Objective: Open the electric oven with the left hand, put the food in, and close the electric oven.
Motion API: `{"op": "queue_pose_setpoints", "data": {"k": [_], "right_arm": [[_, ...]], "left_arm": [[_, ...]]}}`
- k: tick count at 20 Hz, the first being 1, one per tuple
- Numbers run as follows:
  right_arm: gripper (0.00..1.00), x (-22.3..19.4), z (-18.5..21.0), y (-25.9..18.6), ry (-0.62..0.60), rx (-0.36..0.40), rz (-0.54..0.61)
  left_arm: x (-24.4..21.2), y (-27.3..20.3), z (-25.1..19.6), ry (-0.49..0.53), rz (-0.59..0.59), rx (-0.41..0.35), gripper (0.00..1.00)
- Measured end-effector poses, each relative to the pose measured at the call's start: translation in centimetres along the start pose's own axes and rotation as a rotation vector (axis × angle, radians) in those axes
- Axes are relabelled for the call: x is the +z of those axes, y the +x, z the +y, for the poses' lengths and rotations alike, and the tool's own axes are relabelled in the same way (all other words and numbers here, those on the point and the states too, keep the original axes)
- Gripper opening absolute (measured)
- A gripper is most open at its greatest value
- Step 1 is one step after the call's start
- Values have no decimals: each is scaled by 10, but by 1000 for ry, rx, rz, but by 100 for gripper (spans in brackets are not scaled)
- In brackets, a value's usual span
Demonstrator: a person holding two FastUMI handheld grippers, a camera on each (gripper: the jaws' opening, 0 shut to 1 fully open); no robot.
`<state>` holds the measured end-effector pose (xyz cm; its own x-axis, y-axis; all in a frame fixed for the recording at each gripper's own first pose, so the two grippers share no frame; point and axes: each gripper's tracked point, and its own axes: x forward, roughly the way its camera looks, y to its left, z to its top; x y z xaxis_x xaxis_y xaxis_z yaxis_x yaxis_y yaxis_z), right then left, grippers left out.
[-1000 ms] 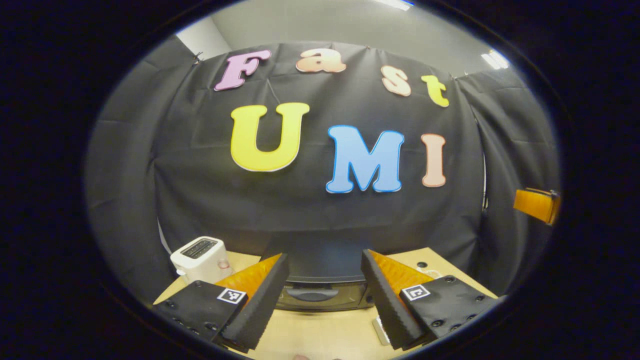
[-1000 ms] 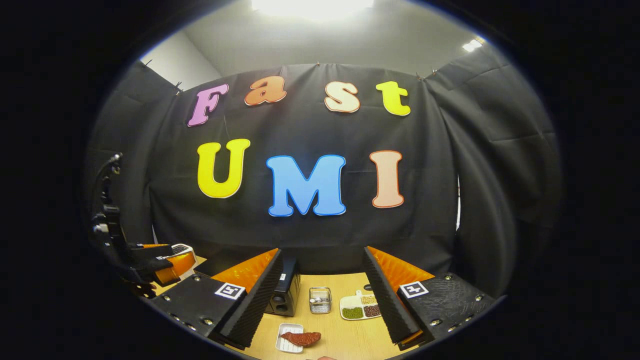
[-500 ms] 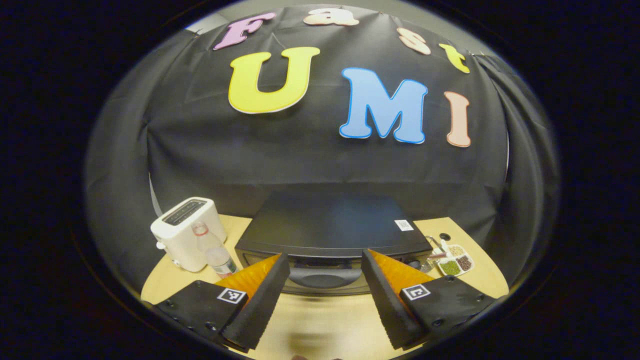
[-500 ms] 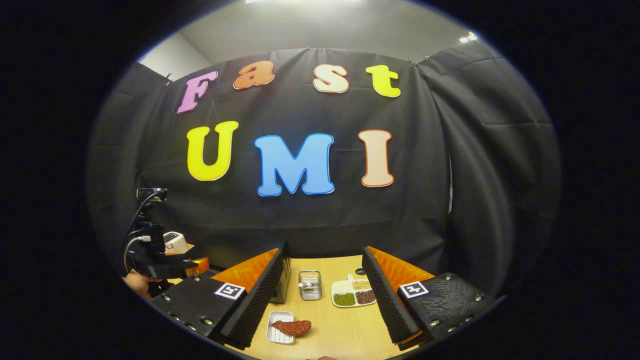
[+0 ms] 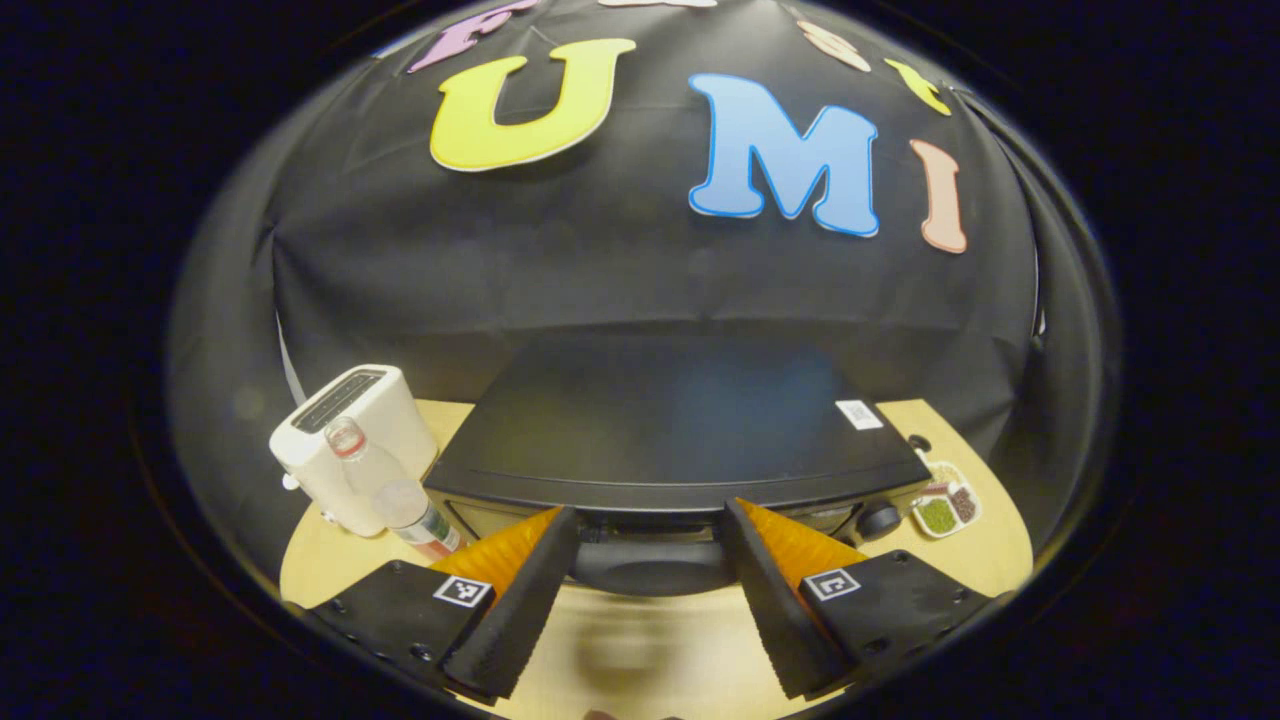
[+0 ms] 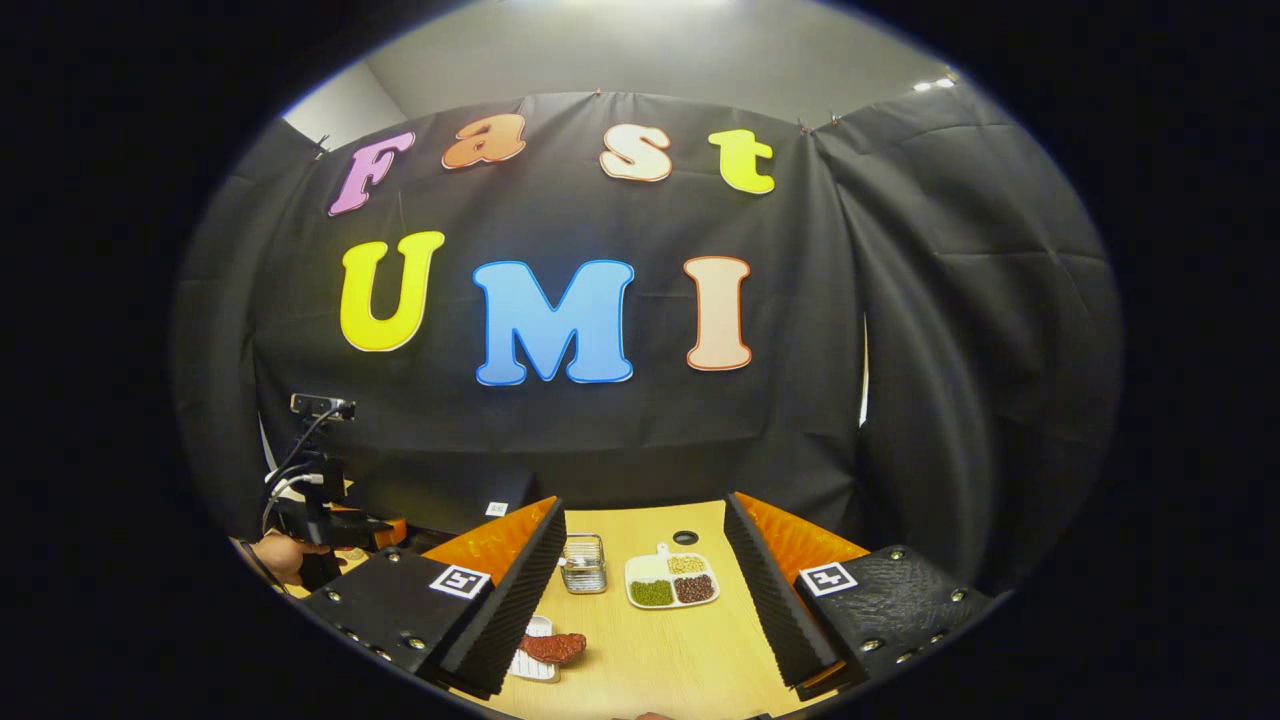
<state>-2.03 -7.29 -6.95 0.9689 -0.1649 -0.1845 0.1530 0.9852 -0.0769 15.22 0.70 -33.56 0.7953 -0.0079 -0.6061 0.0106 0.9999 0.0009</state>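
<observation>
The black electric oven (image 5: pixel 680 430) stands on the wooden table right ahead in the left gripper view, its door shut. The door's dark handle (image 5: pixel 650 565) lies between the fingers of my open left gripper (image 5: pixel 645 610), which hovers just in front of it. In the right gripper view the red-brown food (image 6: pixel 552 647) lies on a small white plate (image 6: pixel 527 668) beside the left finger of my open right gripper (image 6: pixel 645 610), which holds nothing. A corner of the oven (image 6: pixel 450 495) shows at left, with the left gripper (image 6: pixel 320 520) and the hand holding it.
A white toaster (image 5: pixel 345 445) and a clear bottle (image 5: pixel 395 495) stand left of the oven. A white divided dish of beans (image 6: pixel 668 580) and a small wire basket (image 6: pixel 583 563) sit on the table (image 6: pixel 650 660) right of the oven. Black cloth walls close the back and sides.
The left gripper has dropped and moved in toward the oven, which now looms large with its handle between the fingers. The right gripper has swung slightly right, still open.
</observation>
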Motion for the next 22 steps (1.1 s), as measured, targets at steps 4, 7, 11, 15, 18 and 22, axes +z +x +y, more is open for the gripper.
{"op": "queue_pose_setpoints", "data": {"k": [4,7,11,15,18,22], "right_arm": [[97,-3,8,0,-4,2,5],[97,-4,19,-1,-9,24,0],[97,-4,34,0,-12,58,-3],[97,-4,47,-1,-12,90,-5],[97,-4,53,-5,-26,108,-9],[97,-5,57,-8,-37,121,-8]], "left_arm": [[-2,-4,-2,13,-20,-3,100],[-10,-15,-2,11,-25,-11,97],[-27,-33,-2,-9,-6,-37,100],[-49,-49,-3,-26,19,-49,100],[-65,-58,-3,-56,43,-55,98],[-81,-63,-3,-53,62,-48,100]]}}
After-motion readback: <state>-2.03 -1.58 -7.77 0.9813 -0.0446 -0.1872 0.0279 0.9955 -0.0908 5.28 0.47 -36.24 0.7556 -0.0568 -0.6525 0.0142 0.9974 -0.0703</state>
